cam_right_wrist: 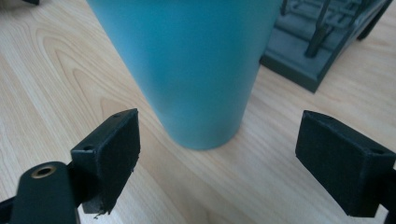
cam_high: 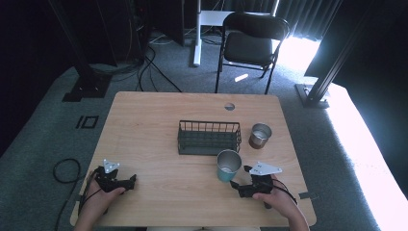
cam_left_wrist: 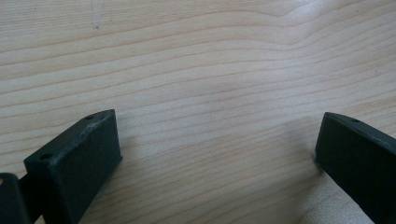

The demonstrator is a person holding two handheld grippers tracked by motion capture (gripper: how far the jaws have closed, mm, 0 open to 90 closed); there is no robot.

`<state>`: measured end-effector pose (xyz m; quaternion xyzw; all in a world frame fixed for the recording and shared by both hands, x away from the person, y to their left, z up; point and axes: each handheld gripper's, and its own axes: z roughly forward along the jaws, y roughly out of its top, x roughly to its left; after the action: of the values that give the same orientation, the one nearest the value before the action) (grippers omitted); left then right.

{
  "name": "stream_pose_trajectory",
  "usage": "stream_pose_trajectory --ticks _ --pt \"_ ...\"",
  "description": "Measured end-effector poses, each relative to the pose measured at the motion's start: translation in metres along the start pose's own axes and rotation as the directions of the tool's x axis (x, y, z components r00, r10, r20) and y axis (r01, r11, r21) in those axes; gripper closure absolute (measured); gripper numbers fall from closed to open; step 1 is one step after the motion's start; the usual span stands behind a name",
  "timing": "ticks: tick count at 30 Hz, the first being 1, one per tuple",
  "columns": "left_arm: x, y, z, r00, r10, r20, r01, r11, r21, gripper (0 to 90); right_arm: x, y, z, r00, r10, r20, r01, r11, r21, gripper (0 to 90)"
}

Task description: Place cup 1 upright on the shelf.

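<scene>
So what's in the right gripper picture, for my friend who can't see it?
A tall teal metal cup stands upright on the pale wooden table, just beyond the open right tool, whose two black jaws sit wide apart without touching it. A corner of a dark wire basket shows behind the cup.

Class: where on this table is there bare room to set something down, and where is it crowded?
Free: the left half of the table, beside the wire basket. Crowded: the right, where the teal cup, copper cup and right tool cluster.
</scene>
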<state>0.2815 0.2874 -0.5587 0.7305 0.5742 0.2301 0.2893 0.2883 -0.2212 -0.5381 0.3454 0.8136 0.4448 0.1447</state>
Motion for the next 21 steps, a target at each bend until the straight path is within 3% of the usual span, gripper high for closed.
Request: stream_pose_trajectory --ticks 8,21 --pt "0.0 0.0 0.0 1.0 0.0 0.0 0.0 1.0 0.0 1.0 0.003 0.007 0.001 0.9994 -0.021 -0.029 0.019 0.9991 -0.039 14.6" --pt "0.0 0.0 0.0 1.0 0.0 0.0 0.0 1.0 0.0 1.0 0.005 0.014 0.003 0.9989 -0.038 -0.026 0.035 0.9952 -0.091 14.5"
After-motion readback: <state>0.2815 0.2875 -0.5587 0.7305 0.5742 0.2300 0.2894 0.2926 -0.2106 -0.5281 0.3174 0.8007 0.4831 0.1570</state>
